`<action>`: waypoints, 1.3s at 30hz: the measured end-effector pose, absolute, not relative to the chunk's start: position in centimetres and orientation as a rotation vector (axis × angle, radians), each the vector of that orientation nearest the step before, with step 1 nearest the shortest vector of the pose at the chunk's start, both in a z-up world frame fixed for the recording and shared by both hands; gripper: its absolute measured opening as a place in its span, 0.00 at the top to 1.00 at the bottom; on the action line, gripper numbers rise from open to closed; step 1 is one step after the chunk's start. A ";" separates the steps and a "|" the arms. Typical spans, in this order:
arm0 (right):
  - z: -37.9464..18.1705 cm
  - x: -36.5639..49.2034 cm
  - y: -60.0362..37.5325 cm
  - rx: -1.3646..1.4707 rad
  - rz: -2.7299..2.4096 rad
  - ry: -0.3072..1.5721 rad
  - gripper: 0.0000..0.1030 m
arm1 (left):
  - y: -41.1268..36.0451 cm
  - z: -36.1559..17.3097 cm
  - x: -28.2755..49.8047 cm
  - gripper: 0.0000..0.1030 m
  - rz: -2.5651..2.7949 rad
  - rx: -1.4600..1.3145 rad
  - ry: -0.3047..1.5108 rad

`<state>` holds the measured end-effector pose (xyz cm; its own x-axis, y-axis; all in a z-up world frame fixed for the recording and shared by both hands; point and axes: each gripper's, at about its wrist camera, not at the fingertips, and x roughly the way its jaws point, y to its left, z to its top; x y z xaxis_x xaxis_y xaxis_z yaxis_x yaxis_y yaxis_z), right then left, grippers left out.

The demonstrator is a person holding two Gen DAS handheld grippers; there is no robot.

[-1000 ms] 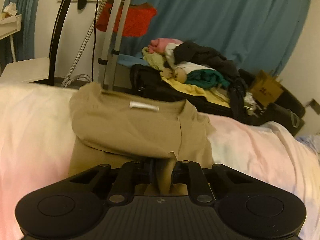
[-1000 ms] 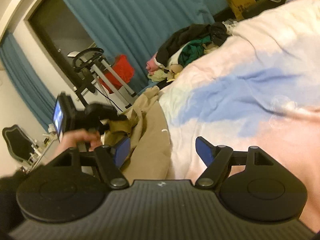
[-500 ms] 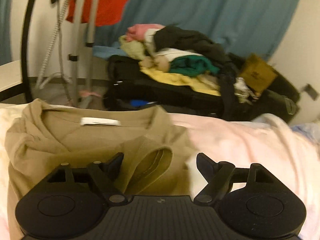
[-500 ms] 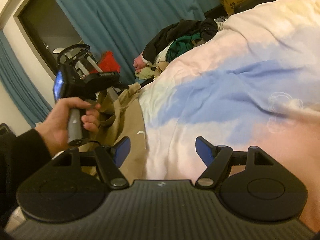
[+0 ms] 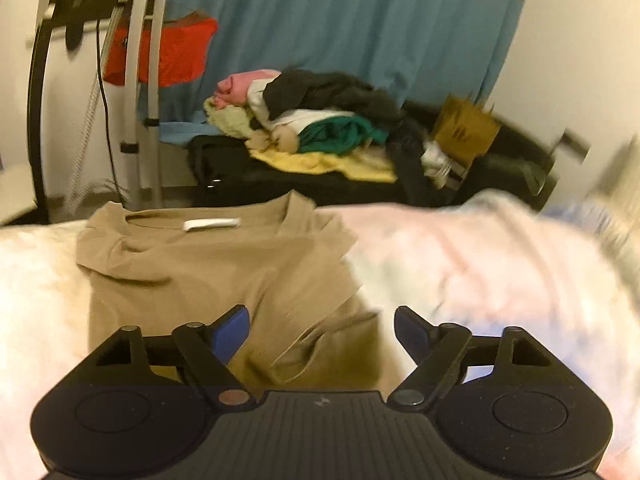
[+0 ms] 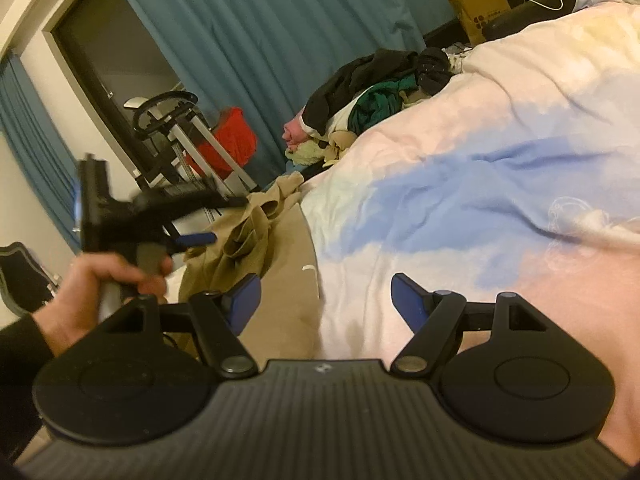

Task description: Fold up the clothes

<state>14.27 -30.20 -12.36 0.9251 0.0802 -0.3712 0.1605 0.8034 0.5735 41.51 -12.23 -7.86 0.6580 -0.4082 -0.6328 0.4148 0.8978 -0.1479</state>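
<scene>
Jaws wide and empty on both left gripper and right gripper; tan shirt lying part-folded, collar away, on pastel duvet; step judged mid-fold, next move likely regrasping shirt's near hem to fold toward collar.

The tan cotton T-shirt was plain, with a white neck label. The bed's soft duvet carried pink, white and pale blue patches. Each black hand-held gripper, left and right, had blue finger pads. The pleated curtain was plain teal. A red cloth hung beside it.
</scene>
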 end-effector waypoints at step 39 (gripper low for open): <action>-11.2 12.5 -26.0 0.462 0.030 0.426 0.28 | 6.9 -4.6 20.3 0.28 -0.313 -0.193 1.044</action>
